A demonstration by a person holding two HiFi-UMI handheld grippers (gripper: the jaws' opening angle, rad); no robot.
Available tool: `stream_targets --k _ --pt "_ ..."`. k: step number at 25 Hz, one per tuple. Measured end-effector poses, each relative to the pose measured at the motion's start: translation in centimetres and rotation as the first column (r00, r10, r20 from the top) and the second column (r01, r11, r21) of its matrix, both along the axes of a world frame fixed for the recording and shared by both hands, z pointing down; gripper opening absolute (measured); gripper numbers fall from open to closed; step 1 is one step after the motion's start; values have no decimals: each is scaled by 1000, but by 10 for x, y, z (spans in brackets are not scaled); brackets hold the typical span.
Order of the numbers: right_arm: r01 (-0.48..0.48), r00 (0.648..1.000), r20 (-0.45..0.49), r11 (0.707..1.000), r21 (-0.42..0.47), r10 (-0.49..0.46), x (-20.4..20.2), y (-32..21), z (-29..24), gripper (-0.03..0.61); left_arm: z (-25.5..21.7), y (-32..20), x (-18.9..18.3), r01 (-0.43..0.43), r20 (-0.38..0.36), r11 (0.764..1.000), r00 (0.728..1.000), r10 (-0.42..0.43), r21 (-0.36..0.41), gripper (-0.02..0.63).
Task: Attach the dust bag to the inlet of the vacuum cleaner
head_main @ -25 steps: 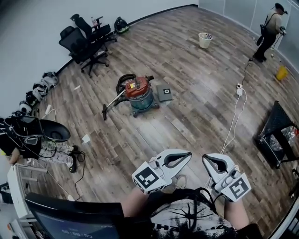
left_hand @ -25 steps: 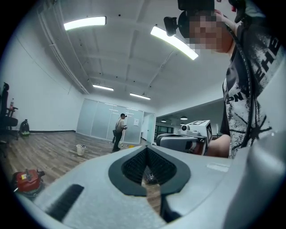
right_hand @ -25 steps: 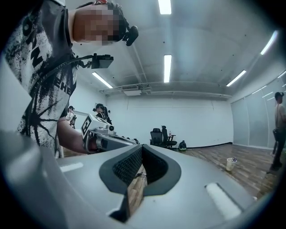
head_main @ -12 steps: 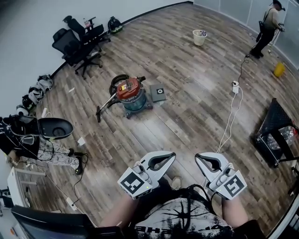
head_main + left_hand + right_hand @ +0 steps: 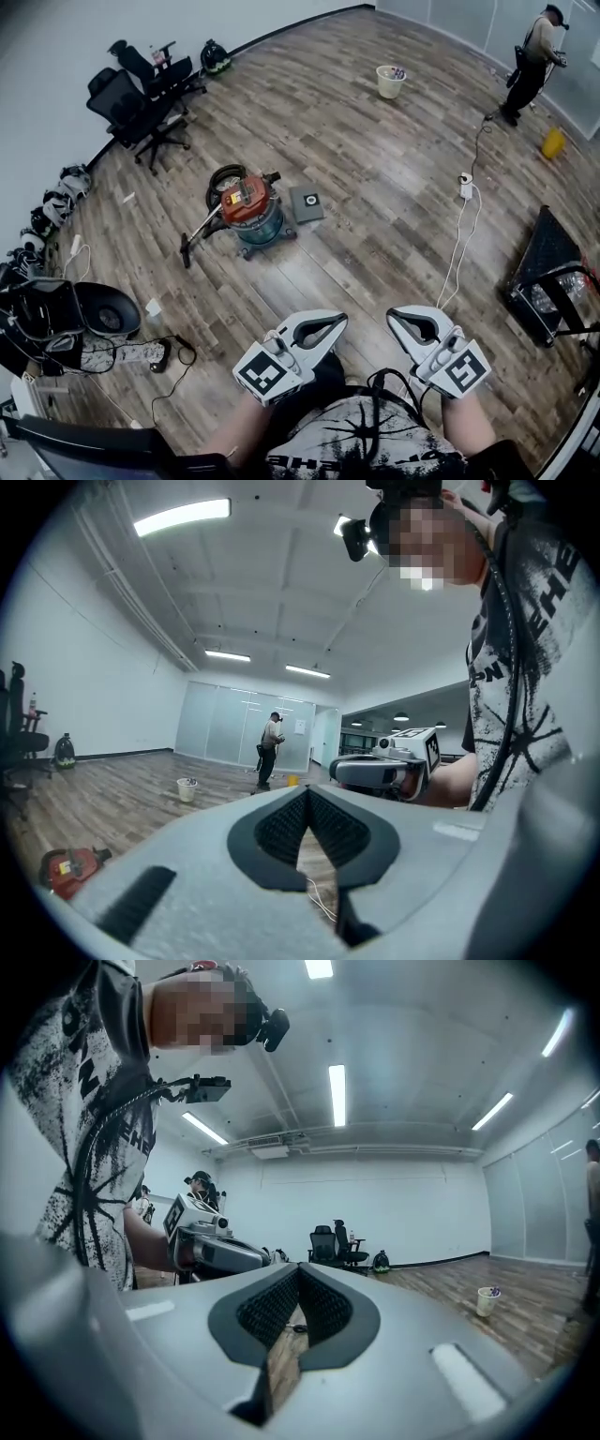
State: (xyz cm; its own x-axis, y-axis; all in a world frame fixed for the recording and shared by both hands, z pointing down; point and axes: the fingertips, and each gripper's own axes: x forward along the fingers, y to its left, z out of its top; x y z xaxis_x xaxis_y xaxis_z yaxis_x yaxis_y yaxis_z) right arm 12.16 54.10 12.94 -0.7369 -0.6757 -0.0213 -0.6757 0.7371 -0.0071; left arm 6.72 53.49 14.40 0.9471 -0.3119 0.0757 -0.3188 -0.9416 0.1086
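Two grippers show at the bottom of the head view, held side by side in front of the person's printed shirt and well apart from everything on the wooden floor (image 5: 375,234). The left gripper (image 5: 339,323) has its jaws pressed together with nothing between them; in its own view the ribbed black pads (image 5: 281,829) meet at the tip, and only floor shows through the gap behind them. The right gripper (image 5: 396,321) is likewise closed and empty.

One vacuum cleaner (image 5: 249,208) stands out in the middle of the floor, somewhat nearer the left wall edge. It has a red top on a teal drum. A black hose (image 5: 223,175) coils behind it, and a dark wand (image 5: 194,236) lies stretched out on the floor toward the left.

One flat grey square with a pale round spot at its centre lies just beside the vacuum cleaner on its right; it looks to be the dust bag (image 5: 306,202). Whether the two touch cannot be told.

Two black office chairs (image 5: 131,105) stand by the far left corner of the floor. One pale waste bin (image 5: 389,81) stands near the far edge, and one person (image 5: 528,64) stands at the far right corner. One white cable (image 5: 464,234) trails across the floor on the right.
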Motion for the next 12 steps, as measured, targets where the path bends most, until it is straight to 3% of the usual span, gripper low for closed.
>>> stream_targets --k 7,12 --pt "-6 1000 0 1000 8 6 -17 -111 -11 3 -6 -107 -9 -34 8 999 999 34 11 -3" --pt "-40 999 -9 999 21 40 -34 -173 -10 3 -5 -171 -17 -66 -25 998 997 66 8 -3"
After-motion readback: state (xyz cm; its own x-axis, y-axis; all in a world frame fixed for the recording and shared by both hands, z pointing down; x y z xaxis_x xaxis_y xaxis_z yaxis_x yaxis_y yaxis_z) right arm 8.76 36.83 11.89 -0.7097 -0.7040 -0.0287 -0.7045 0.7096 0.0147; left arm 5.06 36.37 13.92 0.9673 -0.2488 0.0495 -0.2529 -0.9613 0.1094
